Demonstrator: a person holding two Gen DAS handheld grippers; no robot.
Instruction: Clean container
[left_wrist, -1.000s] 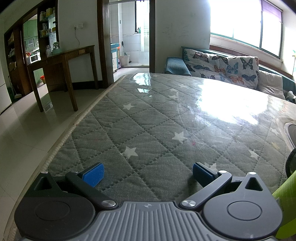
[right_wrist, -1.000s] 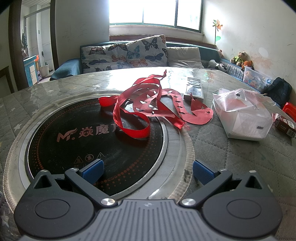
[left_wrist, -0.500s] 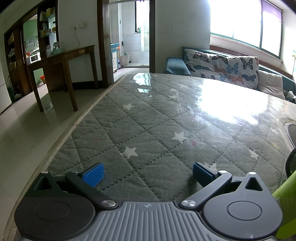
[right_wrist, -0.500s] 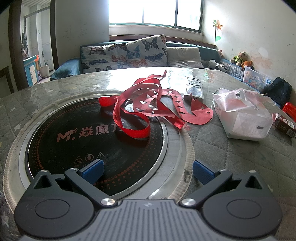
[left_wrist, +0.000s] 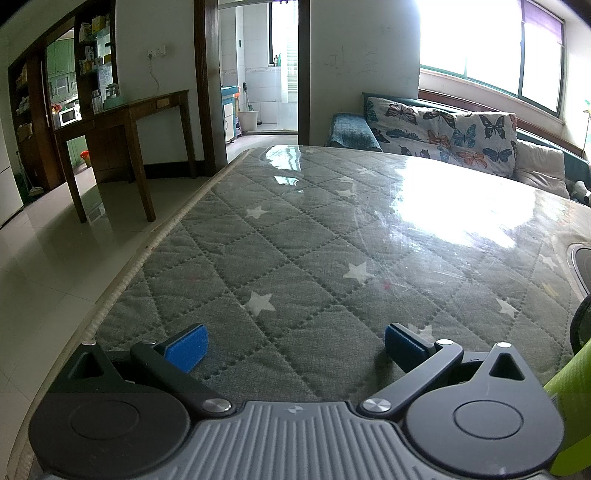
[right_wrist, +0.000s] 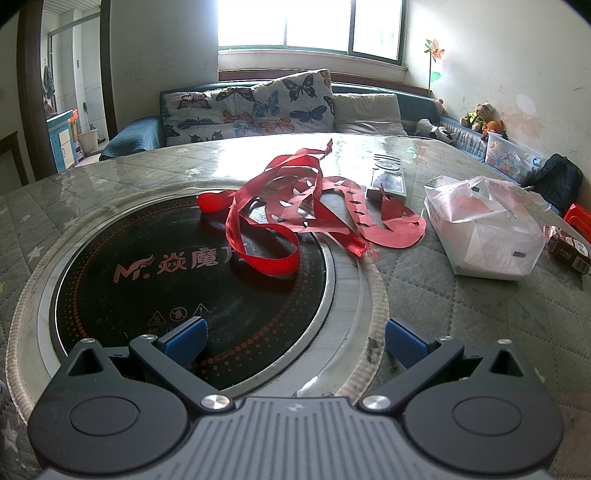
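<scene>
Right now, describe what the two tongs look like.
Both match: the left tongs and right tongs each have a ribbed grey body, two round black discs, black link arms with silver rivets, and ridged blue pads. No cables or sleeves show.

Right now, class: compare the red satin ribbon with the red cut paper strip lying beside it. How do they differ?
The ribbon is glossy and plain; the paper strip is matte with cut-out holes. The ribbon loops up off the black cooktop; the paper lies mostly flat, reaching onto the quilted cover. Both are red and tangled together.
</scene>
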